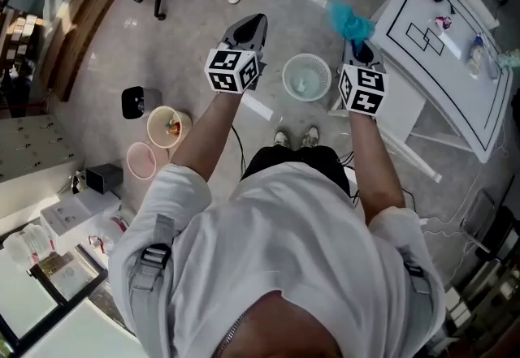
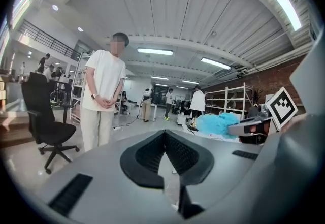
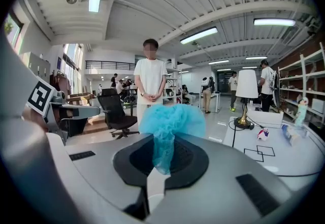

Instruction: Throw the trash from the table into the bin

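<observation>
In the head view my right gripper [image 1: 357, 41] pinches a fluffy teal mesh puff [image 1: 350, 20], carried out over the floor just right of the round pale-green plastic bin [image 1: 285, 72] and left of the white table with black outlines [image 1: 422, 64]. My left gripper [image 1: 252, 25] hangs to the bin's left, carrying nothing.

The left gripper view shows my left gripper's [image 2: 164, 140] fingers pressed together with nothing between them. The puff [image 2: 217, 123] shows off to the right.

In the right gripper view my right gripper's [image 3: 161, 161] fingers are nearly together, clamped on a thin fold at the puff's [image 3: 170, 120] base, and the bloom stands free above them.

I judge it very light, soft and springy. It squashes to almost nothing, so a pinch on any gathered fold holds it and nothing can break. The netting may snag on my ribbed pads when I let go, and it could drift instead of dropping straight.

I can read no brand, label or words. I see only the black-and-white square markers on my cubes and the drawn rectangles on the table [image 3: 284, 164].
</observation>
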